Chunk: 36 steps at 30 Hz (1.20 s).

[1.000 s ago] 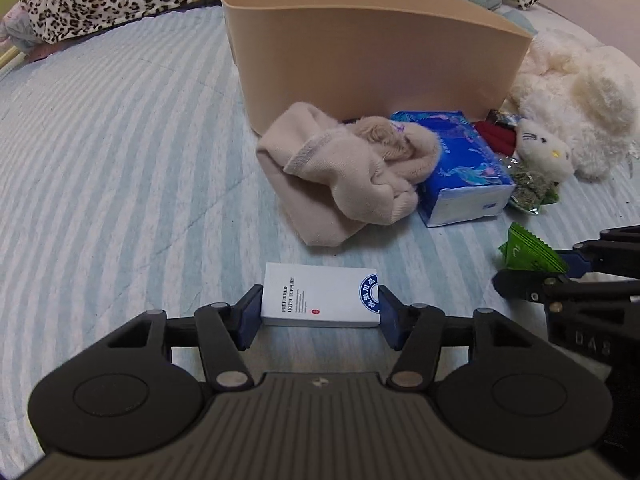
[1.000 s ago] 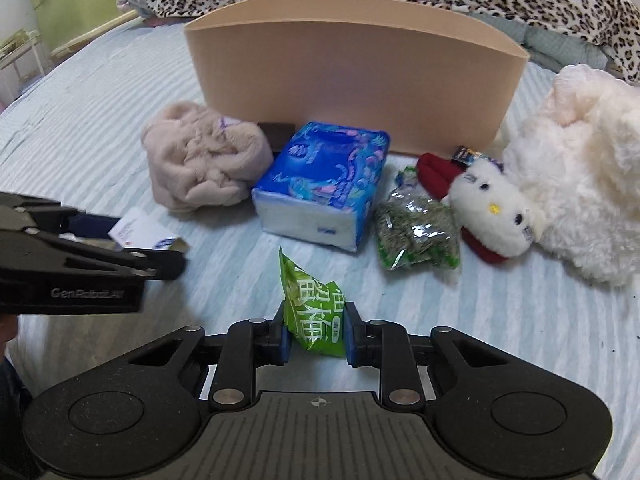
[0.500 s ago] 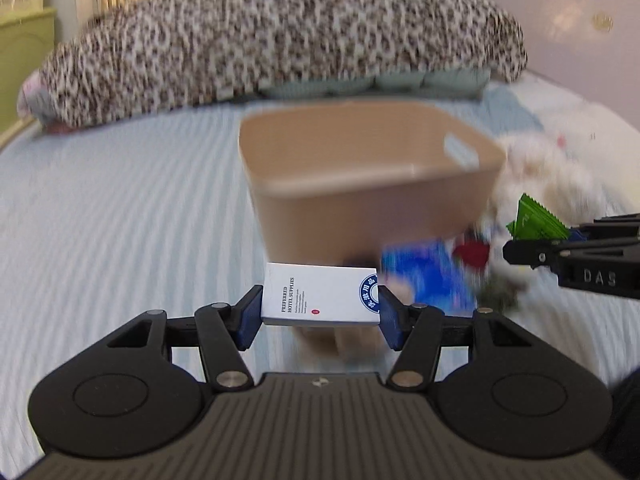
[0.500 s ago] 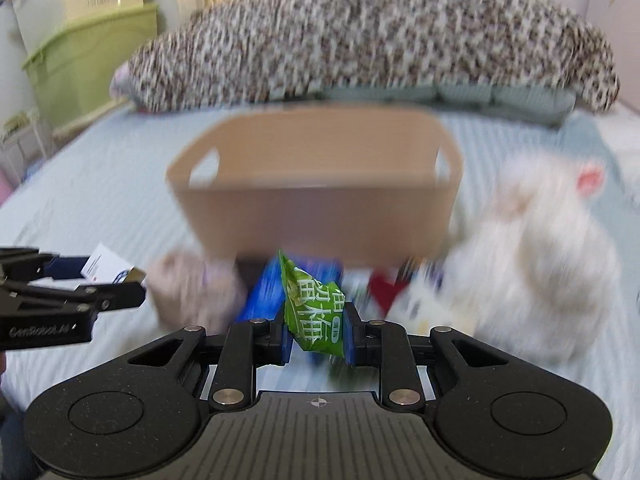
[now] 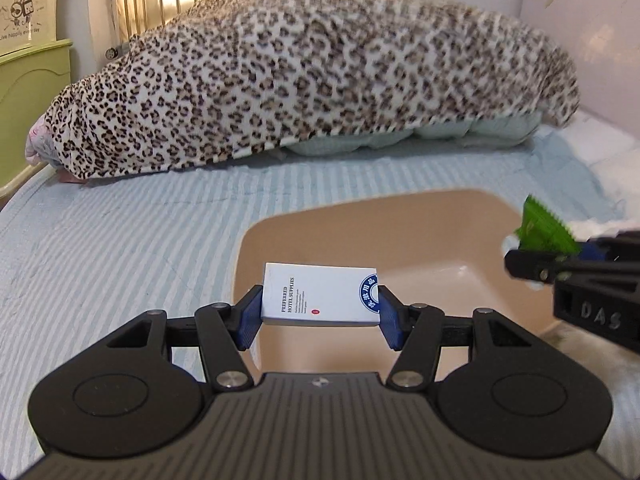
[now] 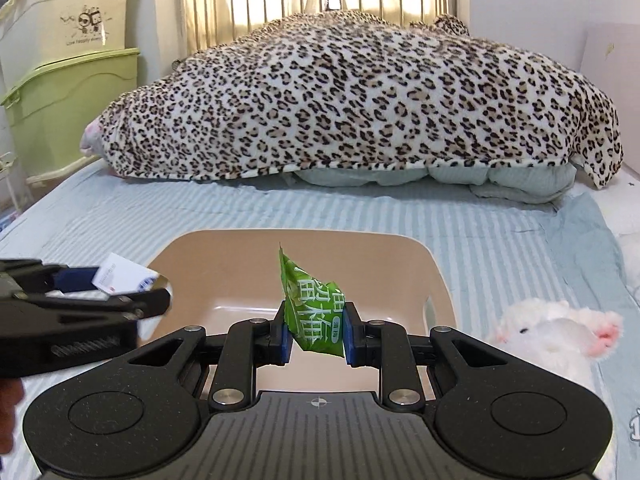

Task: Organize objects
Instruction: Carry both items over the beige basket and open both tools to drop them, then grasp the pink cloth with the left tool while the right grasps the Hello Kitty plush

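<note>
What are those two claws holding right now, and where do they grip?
The left gripper holds a small white box by its two short ends. The right gripper pinches a green snack packet by its lower sides.

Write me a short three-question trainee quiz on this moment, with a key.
1. True or false: the left gripper is shut on a white box.
2. What does the right gripper hold? A) a sock B) a green packet C) a tissue pack
3. Fill in: both grippers hang above the open tan ____.

Key:
1. True.
2. B, the green packet.
3. Bin; what shows of its inside is bare.
</note>
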Tool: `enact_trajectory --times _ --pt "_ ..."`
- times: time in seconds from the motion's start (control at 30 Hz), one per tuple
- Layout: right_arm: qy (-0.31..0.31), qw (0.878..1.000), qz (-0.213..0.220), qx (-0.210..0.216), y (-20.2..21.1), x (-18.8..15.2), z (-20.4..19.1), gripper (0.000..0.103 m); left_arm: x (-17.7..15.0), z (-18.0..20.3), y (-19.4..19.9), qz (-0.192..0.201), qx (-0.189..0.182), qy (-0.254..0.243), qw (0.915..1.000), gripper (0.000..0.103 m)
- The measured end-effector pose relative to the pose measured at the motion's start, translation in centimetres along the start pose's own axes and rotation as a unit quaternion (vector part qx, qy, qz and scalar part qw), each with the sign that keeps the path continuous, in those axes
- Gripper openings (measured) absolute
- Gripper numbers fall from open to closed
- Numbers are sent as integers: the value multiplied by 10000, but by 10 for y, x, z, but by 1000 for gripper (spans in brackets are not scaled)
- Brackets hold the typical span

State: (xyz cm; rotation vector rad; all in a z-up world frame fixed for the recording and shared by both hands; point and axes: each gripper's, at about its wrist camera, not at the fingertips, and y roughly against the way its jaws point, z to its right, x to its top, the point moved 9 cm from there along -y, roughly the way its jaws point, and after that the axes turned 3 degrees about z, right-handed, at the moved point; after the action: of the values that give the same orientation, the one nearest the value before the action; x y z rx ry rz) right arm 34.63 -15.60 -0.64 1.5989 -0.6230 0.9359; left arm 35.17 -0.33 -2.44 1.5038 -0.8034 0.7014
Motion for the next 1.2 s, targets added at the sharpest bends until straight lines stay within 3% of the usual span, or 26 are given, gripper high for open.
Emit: enact_trajectory --times 0.27,0.5,0.53,0.57,0.6,0.67,0.87,1.03,1.2 --pt "-137 9978 -588 -274 -55 -24 15 23 -24 13 -42 -527 262 -287 9979 60" --pt "-52 9955 -878 -358 -66 -44 17 24 -37 16 -51 -906 300 -154 9953 61" --pt "-55 9954 -879 -365 -65 -44 17 28 -37 16 -50 -903 335 -165 9952 61" --pt "-49 9954 -876 -375 -63 -45 16 37 -36 15 -48 -902 353 -174 9951 66" --pt "-46 9956 -850 -382 -59 -43 16 39 -36 15 -45 -901 371 -168 9951 71" --pt "3 9963 -781 -357 -50 -40 15 60 -32 12 -37 -823 421 -95 9957 90" --pt "105 9979 -520 -384 -15 -28 17 86 -23 5 -8 -673 385 56 9970 93" --pt "121 9986 -367 -350 16 -24 22 99 -24 3 19 -540 362 18 9979 93" --pt "225 9979 -461 -405 41 -33 29 101 -39 0 38 -565 350 -66 9978 94"
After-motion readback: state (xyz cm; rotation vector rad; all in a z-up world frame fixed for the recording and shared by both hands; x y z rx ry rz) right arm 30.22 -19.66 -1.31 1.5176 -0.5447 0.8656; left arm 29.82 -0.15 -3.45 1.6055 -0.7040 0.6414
